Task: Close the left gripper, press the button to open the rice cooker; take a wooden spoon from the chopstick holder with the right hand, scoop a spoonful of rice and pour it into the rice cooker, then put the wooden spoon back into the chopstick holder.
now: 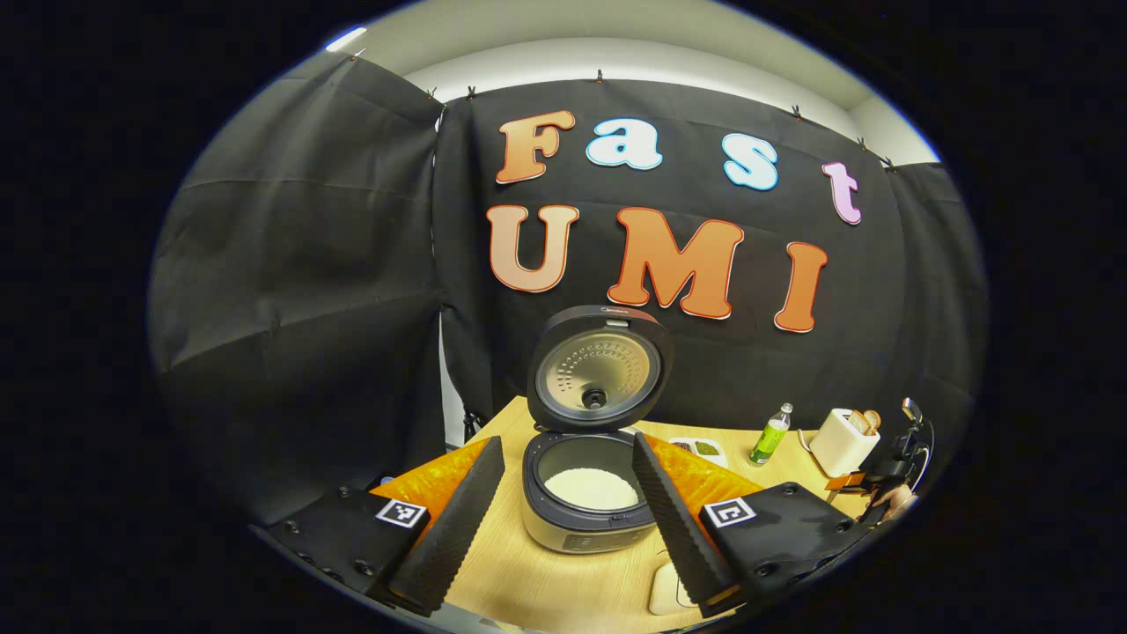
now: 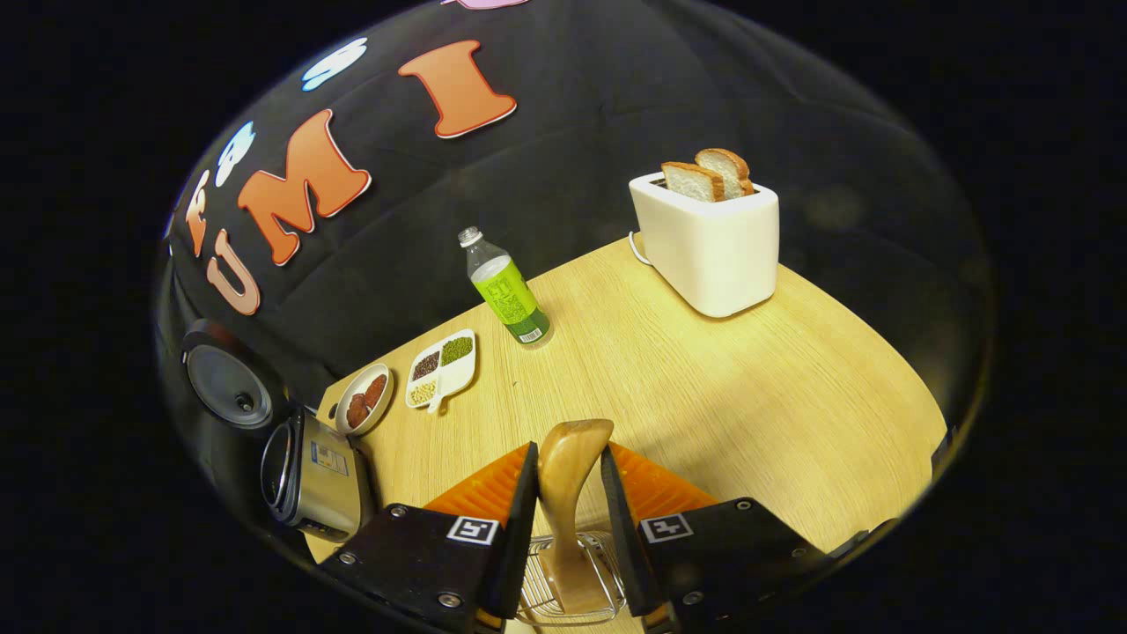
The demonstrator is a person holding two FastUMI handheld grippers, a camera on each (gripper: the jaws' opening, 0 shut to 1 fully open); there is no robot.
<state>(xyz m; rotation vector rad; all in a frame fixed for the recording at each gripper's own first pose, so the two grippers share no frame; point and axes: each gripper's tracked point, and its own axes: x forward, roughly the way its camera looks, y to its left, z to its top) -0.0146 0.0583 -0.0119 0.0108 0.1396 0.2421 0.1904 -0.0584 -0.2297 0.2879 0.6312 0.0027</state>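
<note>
In the left gripper view the rice cooker (image 1: 581, 524) stands on the wooden table with its lid (image 1: 599, 370) raised; white rice (image 1: 590, 487) lies in the pot. My left gripper (image 1: 566, 443) is open, held back from the cooker, its fingers framing the pot. In the right gripper view my right gripper (image 2: 570, 453) is shut on the wooden spoon (image 2: 568, 467). The spoon stands upright, its lower end inside the wire chopstick holder (image 2: 612, 572) below the fingers. The open cooker (image 2: 313, 480) sits at the left edge of that view.
A green bottle (image 2: 511, 299), a white toaster (image 2: 713, 242) with bread, a divided dish of beans (image 2: 443, 368) and a small plate (image 2: 364, 401) stand farther back on the table (image 2: 748, 396). A white object (image 1: 665, 590) lies near the table's front edge.
</note>
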